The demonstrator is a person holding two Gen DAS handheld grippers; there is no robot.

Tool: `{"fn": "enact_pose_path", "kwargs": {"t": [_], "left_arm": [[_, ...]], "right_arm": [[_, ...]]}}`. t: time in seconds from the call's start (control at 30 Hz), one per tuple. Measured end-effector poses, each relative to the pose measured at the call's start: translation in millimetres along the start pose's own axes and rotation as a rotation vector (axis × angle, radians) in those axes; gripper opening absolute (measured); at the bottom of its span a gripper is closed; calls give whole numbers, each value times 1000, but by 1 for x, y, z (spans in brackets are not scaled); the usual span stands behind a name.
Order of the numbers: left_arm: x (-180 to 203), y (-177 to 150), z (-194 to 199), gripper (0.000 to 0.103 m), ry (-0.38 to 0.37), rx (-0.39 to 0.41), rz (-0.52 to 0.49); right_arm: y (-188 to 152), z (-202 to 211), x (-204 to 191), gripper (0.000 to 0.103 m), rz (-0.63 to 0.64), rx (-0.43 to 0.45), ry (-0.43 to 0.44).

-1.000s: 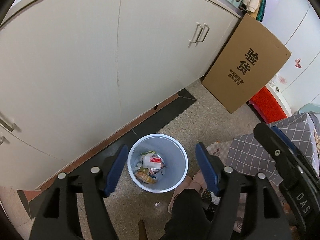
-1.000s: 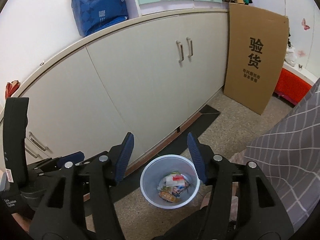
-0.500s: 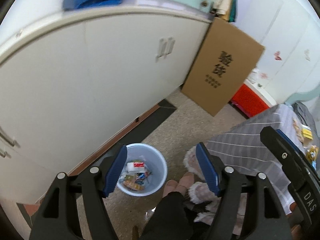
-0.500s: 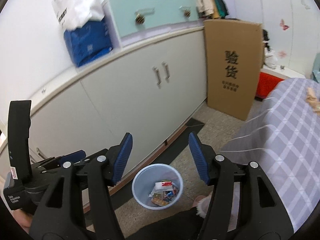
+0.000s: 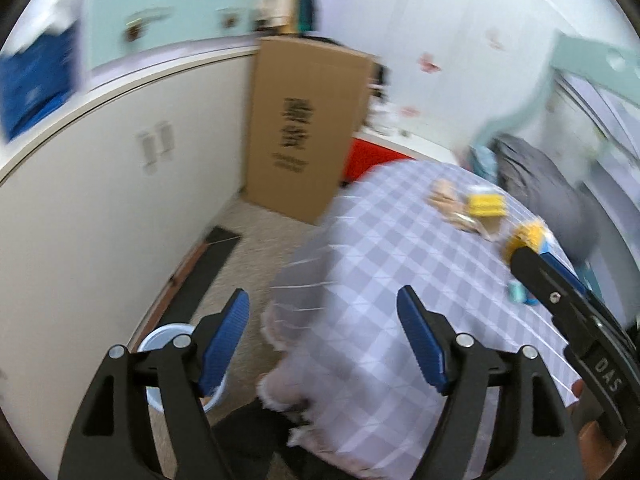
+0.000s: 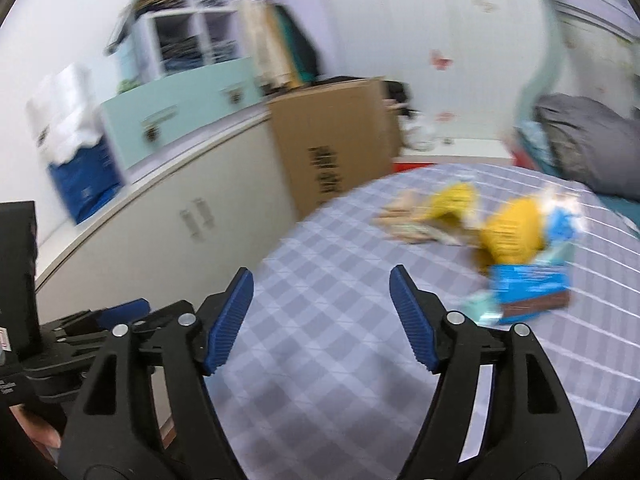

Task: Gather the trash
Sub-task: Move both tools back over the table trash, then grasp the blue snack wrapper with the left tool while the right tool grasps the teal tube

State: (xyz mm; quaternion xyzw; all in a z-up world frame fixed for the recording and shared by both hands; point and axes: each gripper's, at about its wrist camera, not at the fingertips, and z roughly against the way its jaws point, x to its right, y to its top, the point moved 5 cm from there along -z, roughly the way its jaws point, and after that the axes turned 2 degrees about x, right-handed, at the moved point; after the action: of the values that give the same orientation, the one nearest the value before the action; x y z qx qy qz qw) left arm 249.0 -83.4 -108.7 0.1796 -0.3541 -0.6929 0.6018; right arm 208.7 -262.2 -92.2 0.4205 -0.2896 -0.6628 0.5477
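Grippers, left gripper (image 5: 323, 310) and right gripper (image 6: 321, 288), gape above checked table (image 6: 320, 360).

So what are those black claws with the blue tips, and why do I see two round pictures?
A person holds a grabber tool in each hand, with a camera on each, so you get two round pictures. One looks past the left gripper, the other past the right gripper. Both are open and hold nothing. Ahead is a table with a checked cloth. On it lie blurry wrappers: yellow ones and a blue packet. These look like the trash to collect. Down on the floor, partly hidden behind the left gripper, stands the bin, beside a white cabinet. A cardboard box leans nearby.
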Motion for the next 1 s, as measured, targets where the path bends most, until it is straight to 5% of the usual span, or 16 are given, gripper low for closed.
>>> {"fn": "enact_pose_path", "kwargs": {"t": [0.27,0.53,0.77,1.0], "left_arm": [[149,-7,-32,75,-112,-20,-319],[251,-32,-66,75,-151,-51,-618],[294,-49,-95,75,-120,-88,-802],[310,-49,-116,75,-91,-87,-870]], "right_arm": [[-4,42,136,79,-129,20,-209],[-24,59,210,83,-237,10,-285],[-34,61,242,85,-305,-8,-279],[-31,56,250,86,-321,-24,-267]]}}
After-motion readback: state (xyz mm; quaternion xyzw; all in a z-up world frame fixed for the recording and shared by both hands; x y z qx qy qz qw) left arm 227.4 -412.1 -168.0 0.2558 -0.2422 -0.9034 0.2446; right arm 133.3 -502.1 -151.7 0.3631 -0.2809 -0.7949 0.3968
